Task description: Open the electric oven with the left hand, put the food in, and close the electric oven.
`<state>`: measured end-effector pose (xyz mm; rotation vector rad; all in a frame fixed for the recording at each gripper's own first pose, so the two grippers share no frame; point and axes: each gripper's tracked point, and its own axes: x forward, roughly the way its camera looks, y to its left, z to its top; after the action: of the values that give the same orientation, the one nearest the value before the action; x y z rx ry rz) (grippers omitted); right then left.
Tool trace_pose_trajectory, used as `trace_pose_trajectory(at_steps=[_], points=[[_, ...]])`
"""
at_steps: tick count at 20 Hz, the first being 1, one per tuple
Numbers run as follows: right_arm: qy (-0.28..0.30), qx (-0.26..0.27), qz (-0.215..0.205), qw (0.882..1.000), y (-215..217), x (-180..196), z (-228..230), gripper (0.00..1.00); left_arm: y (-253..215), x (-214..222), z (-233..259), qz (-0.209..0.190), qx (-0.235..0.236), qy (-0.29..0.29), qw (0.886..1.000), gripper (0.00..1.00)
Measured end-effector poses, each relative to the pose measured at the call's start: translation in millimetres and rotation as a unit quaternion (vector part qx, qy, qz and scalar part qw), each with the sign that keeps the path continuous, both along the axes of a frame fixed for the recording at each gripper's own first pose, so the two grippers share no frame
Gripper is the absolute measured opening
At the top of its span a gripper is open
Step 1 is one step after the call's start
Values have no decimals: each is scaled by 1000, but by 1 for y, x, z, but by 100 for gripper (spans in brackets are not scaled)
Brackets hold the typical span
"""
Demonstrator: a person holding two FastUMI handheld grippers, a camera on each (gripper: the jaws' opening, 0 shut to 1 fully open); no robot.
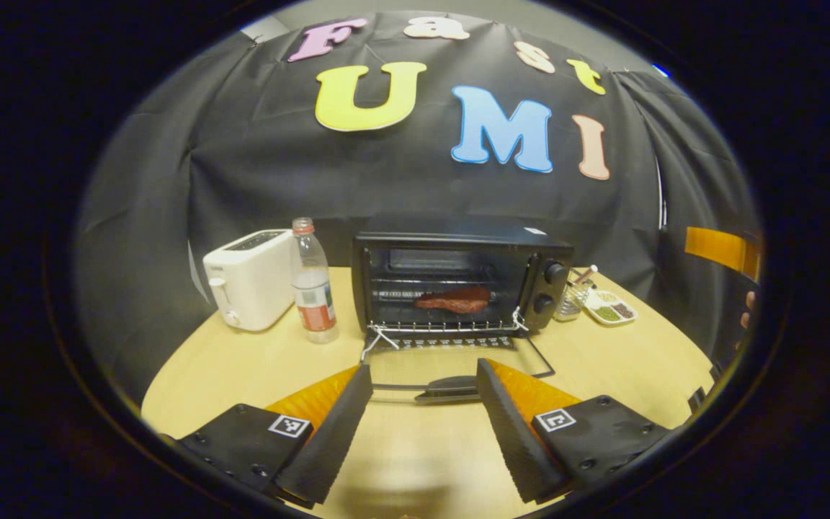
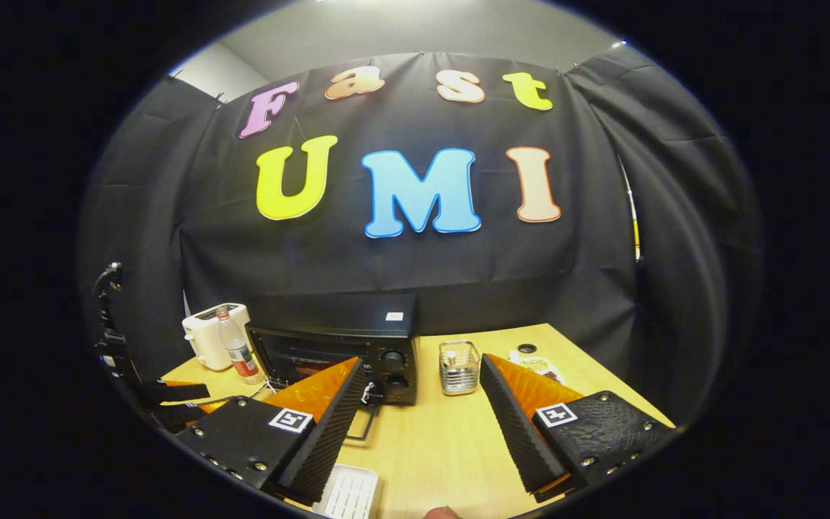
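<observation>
The black electric oven point(image 1: 458, 277) stands at the back of the table with its glass door point(image 1: 458, 364) folded down flat. A red slab of food point(image 1: 454, 299) lies on the rack inside. My left gripper point(image 1: 424, 398) is open, low over the table in front of the oven. The door's dark handle point(image 1: 451, 390) lies between its fingertips, and neither finger presses on it. In the right gripper view the oven point(image 2: 343, 339) is ahead on the left. My right gripper point(image 2: 422, 393) is open and holds nothing, to the right of the oven.
A white toaster point(image 1: 249, 288) and a clear bottle point(image 1: 313, 288) stand left of the oven. A small container point(image 1: 572, 299) and a dish of seasonings point(image 1: 609, 308) sit on its right. A white tray point(image 2: 349, 494) lies below my right gripper. Fingers of a hand point(image 1: 746, 310) show at the right edge.
</observation>
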<state>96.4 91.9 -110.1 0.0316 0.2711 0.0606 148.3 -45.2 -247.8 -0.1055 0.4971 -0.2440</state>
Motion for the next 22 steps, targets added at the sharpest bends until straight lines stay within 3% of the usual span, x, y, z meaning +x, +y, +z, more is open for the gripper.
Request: trace_pose_trajectory(at_steps=[12, 22], points=[[14, -23, -71, 997, -60, -49, 8, 97, -62, 6, -85, -49, -4, 103, 993, 99], [37, -31, -95, 994, -75, -67, -1, 97, -71, 20, -133, -68, 45, 157, 984, 100]])
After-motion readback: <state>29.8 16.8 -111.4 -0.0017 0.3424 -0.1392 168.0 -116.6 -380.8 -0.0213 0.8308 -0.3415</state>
